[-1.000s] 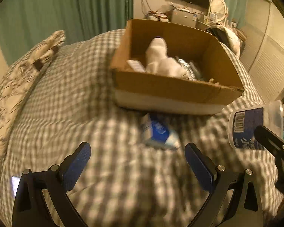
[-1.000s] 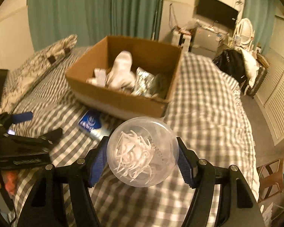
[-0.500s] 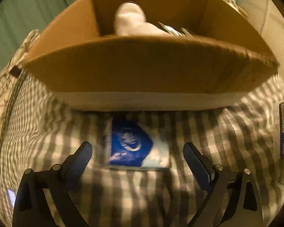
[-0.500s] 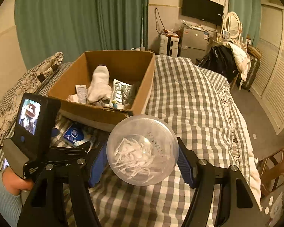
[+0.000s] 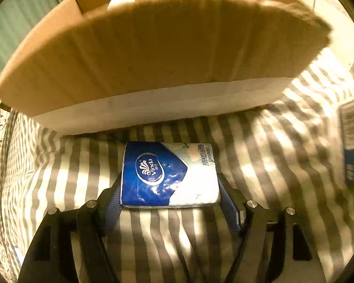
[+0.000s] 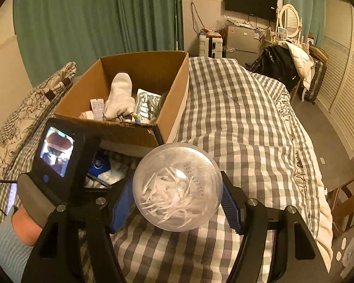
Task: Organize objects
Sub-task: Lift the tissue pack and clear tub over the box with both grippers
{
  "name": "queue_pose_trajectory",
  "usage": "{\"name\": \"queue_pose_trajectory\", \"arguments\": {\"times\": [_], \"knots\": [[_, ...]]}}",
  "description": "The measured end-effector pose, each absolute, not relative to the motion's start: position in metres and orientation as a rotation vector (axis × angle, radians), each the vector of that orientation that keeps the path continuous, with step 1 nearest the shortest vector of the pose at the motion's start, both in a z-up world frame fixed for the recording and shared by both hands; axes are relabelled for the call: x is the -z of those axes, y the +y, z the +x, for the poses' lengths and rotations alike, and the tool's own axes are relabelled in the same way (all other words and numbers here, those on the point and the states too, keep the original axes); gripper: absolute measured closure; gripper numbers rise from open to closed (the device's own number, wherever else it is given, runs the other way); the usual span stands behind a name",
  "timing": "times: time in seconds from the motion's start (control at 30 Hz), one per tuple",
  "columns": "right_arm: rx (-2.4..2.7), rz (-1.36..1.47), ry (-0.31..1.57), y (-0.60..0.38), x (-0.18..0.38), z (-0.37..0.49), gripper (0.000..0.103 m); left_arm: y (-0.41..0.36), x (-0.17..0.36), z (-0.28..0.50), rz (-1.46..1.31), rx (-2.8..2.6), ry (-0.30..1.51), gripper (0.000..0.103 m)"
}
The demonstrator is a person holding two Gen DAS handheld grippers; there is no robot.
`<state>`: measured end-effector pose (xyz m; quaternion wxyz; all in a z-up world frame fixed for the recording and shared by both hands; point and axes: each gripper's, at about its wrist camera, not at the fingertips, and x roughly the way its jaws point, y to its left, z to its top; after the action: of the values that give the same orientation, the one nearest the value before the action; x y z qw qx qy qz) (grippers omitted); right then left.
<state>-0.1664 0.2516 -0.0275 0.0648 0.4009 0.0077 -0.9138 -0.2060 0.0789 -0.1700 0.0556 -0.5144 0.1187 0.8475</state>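
A blue and white Vinda tissue pack (image 5: 168, 174) lies on the checked bedspread (image 5: 271, 153) just in front of the cardboard box (image 5: 158, 54). My left gripper (image 5: 170, 195) is closed on the pack's two sides, low on the bed. It also shows in the right wrist view (image 6: 106, 169) below the box (image 6: 134, 129). My right gripper (image 6: 177, 200) is shut on a clear round jar of white picks (image 6: 177, 186), held above the bed to the right of the left gripper. The jar's blue label (image 5: 352, 141) shows at the right edge of the left wrist view.
The box holds a white sock (image 6: 119, 96), a foil packet (image 6: 145, 105) and small items. A patterned pillow (image 6: 23, 118) lies left. The bedspread (image 6: 243, 122) stretches right of the box. Furniture, a TV (image 6: 250, 1) and a chair with clothes stand beyond the bed.
My left gripper moved forward and down to the tissue pack and closed on its sides. My right gripper rose slightly and turned right, still holding the jar.
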Motion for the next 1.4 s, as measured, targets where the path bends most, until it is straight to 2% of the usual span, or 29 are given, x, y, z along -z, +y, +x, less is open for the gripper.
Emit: {"name": "queue_pose_trajectory", "arguments": {"times": [0.3, 0.37, 0.5, 0.7, 0.97, 1.23, 1.4], "knots": [[2.712, 1.312, 0.055, 0.245, 0.047, -0.166, 0.037, 0.053, 0.126, -0.169, -1.487, -2.615, 0.140, 0.029], [2.696, 1.323, 0.044, 0.242, 0.053, -0.166, 0.042, 0.049, 0.120, -0.163, -1.471, -2.622, 0.112, 0.029], [2.729, 1.283, 0.028, 0.243, 0.044, -0.157, 0.042, 0.049, 0.111, -0.155, -1.439, -2.642, 0.076, 0.029], [2.768, 1.213, 0.042, 0.242, 0.016, -0.135, 0.042, 0.038, 0.079, -0.134, -1.329, -2.678, -0.002, 0.029], [2.826, 1.014, 0.102, 0.230, -0.054, -0.110, 0.042, 0.026, 0.003, -0.113, -1.109, -2.709, -0.112, 0.029], [2.825, 0.820, 0.182, 0.204, -0.113, -0.129, 0.042, 0.014, -0.053, -0.142, -0.956, -2.770, -0.114, 0.029], [2.777, 0.791, 0.111, 0.198, -0.128, -0.169, 0.042, 0.014, -0.060, -0.185, -0.911, -2.793, -0.079, 0.029]]}}
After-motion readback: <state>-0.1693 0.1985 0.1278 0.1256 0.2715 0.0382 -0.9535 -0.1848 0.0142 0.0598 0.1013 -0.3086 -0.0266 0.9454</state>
